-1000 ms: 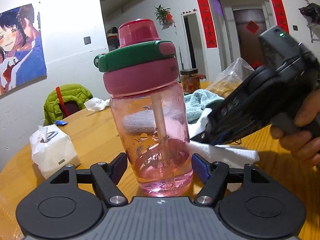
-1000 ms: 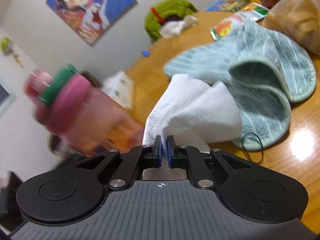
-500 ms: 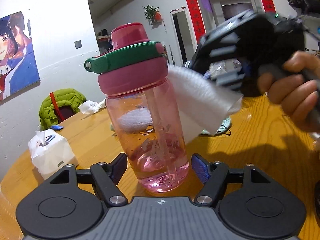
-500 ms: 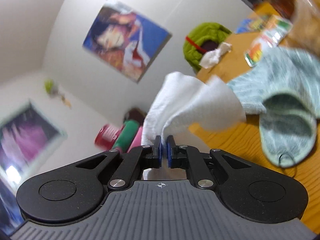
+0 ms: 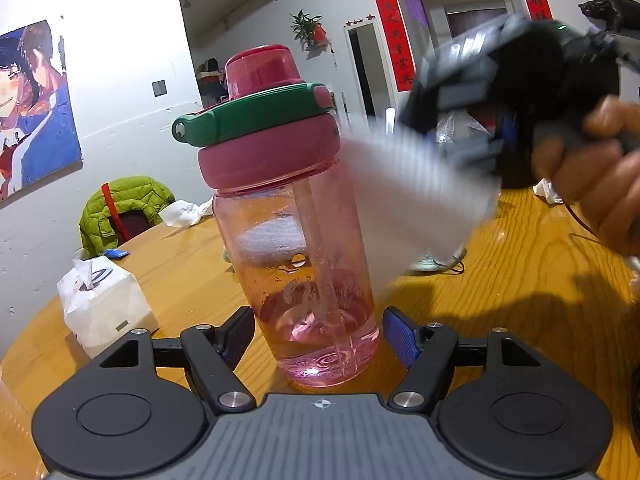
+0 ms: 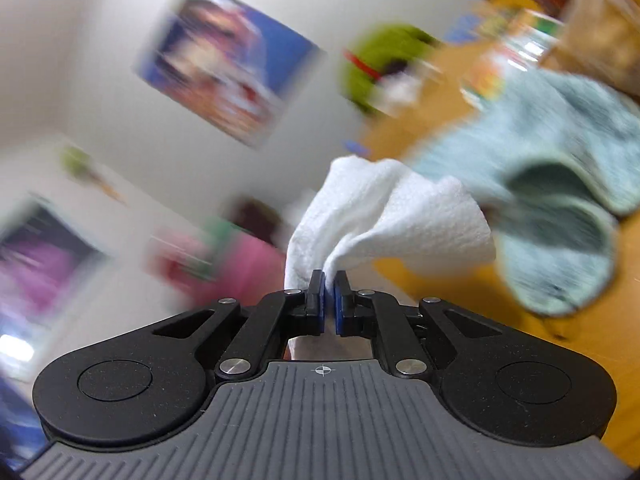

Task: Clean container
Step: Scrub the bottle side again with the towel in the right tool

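A round wooden table with an orange-brown grain point(image 5: 520, 300) fills the lower part of both views and carries everything else. On it, at the centre of the left wrist view, stands the transparent pink plastic drinking bottle point(image 5: 316, 280), upright, with a straw inside, a pink screw collar, a green flip handle and a darker pink cap at its 12 o'clock end. The left gripper point(image 5: 318, 336) reaches in from 6 o'clock, its jaws set narrowly around the bottle's base, blue pads close on either flank; whether they press on the plastic cannot be told for certain, though the bottle sits squarely between them. At 2 o'clock from the bottle the right gripper point(image 6: 328, 306), blurred in the left view, is clamped tight on a white paper towel point(image 6: 384, 216), which hangs beside the bottle's upper right side, at or near the collar. A hand point(image 5: 600, 176) grips that tool at 3 o'clock. A pale teal terry cloth point(image 6: 560, 184) lies crumpled on the table at 3 o'clock in the right wrist view. A white soft pack of tissues point(image 5: 104, 308) sits at 9 o'clock from the bottle, well apart, and a lime-green padded jacket point(image 5: 124, 204) hangs at the table's far edge at 10 o'clock.
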A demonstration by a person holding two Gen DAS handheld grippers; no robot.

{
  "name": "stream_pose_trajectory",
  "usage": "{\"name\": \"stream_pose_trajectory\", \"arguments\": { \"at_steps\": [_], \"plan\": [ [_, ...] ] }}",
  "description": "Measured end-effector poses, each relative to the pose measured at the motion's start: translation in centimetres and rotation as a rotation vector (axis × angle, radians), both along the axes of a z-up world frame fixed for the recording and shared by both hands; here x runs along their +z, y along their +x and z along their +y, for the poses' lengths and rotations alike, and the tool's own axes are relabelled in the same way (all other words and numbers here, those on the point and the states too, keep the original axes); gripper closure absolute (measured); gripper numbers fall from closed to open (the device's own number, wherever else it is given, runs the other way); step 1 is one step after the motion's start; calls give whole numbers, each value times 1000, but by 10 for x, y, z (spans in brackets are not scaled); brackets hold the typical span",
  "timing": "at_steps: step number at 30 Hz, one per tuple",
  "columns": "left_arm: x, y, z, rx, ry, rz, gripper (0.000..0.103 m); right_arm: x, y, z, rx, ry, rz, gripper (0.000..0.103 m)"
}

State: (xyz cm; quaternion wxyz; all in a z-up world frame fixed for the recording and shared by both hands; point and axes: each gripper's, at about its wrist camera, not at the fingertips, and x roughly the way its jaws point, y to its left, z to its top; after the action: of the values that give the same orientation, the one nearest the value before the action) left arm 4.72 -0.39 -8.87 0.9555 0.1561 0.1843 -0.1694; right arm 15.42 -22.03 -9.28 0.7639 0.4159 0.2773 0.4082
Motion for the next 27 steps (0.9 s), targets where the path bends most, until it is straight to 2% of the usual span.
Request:
{"name": "stream_pose_trajectory", "arguments": {
  "at_steps": [2,5,8,9,11,14,15,19,23,25,27],
  "plan": [
    [0,-2,-2,-11,4,-2,35,2,-4,0,-25,35,-12,92],
    [0,-1,-1,-6,4,-2,35,-10,3,7,-54,-26,50,92],
    [-1,0,-1,-1,7,-4,35,-33,19,23,-36,-244,215,92],
    [-1,0,-1,4,8,-4,35,-38,23,29,-33,-314,233,92],
    [0,1,1,9,4,-1,35,-41,26,41,-23,-394,225,93],
    [2,-1,0,29,3,0,31,-34,24,46,-25,-436,189,92],
    [4,-3,-1,51,9,-7,26,-31,23,46,-34,-434,171,92],
    [13,-17,-7,103,37,-36,26,-22,18,41,-92,-388,92,91],
    [16,-26,-11,-16,-17,8,23,-24,24,31,-120,-225,71,91],
    [14,-26,-13,-12,-4,-7,24,-29,32,30,-104,-138,85,91],
    [13,-23,-11,-1,-3,-20,25,-33,39,32,-57,-101,107,92]
  ]
}}
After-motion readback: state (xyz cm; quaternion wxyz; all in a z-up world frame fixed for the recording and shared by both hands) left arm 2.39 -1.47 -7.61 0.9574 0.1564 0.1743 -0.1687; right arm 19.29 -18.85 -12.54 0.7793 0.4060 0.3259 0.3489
